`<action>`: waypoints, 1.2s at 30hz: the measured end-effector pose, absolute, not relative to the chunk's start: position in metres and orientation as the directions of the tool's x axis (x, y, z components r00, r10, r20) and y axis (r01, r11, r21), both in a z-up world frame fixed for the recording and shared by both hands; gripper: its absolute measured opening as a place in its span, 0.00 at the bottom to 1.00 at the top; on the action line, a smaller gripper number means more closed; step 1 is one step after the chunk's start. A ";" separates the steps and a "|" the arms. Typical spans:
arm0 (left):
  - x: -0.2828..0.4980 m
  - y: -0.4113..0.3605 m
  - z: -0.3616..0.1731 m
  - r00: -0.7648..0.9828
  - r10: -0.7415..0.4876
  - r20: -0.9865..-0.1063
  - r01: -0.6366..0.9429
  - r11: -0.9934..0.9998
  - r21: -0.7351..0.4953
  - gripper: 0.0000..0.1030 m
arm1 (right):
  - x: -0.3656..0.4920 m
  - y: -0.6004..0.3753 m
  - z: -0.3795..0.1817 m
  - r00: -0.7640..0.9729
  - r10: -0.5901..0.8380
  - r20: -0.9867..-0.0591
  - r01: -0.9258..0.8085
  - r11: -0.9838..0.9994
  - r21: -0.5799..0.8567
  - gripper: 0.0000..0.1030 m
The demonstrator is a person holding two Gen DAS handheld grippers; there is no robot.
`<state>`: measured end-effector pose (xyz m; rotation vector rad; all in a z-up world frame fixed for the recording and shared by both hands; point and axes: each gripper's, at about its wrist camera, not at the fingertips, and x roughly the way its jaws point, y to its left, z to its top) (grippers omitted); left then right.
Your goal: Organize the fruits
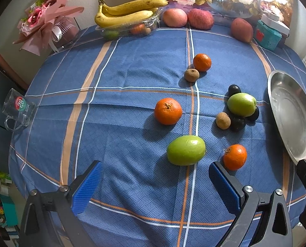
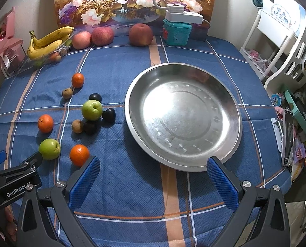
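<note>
On the blue cloth (image 1: 132, 65), left of the steel plate (image 2: 132, 123), the loose fruits are lying scattered: three oranges, two green fruits, two small brown ones and some dark plums; the plate is holding nothing yet, so the sorting is judged as not begun.

The near green fruit (image 1: 186, 150) is probably being the first target, because it is lying just ahead of the left gripper (image 1: 155, 187); it is looking firm, smooth and rather slippery, moderately light, and it is likely to roll if it is pushed; it should be taken across its short middle, with pads on both sides, not at the pointed ends. The near orange (image 1: 235, 156) is being seen just beside it; its skin is rougher and a little soft, so a gentle squeeze is enough. The plums (image 2: 108, 115) are small and delicate, and they are touching the far green fruit (image 2: 91, 109), so care is needed there.

The left gripper is being held wide apart and nothing is being touched by it; the right gripper (image 2: 153, 179) is also spread wide, empty, with one finger (image 2: 221, 183) close to the plate rim; contact cannot be told.
</note>
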<state>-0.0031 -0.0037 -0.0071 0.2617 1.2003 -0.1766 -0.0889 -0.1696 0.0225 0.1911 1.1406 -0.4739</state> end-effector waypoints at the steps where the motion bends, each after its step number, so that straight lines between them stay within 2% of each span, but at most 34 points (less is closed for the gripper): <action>1: -0.003 -0.003 -0.007 0.353 0.003 -0.936 0.272 0.957 0.106 1.00 | -0.088 -0.170 0.023 0.330 -0.264 -0.906 0.454 0.886 -0.093 1.00; 17: 0.019 -0.004 -0.017 0.336 0.004 -0.942 0.231 0.969 0.087 1.00 | -0.073 -0.166 -0.003 0.283 -0.201 -0.938 0.423 0.904 -0.066 1.00; 28: 0.057 -0.010 -0.020 0.284 -0.157 -0.946 0.251 0.964 -0.085 1.00 | -0.032 -0.146 -0.023 0.269 -0.081 -0.960 0.364 0.931 0.023 1.00; 36: 0.078 -0.004 -0.027 0.198 -0.219 -0.955 0.168 0.968 -0.187 1.00 | -0.007 -0.133 -0.032 0.268 -0.020 -0.963 0.338 0.938 0.074 1.00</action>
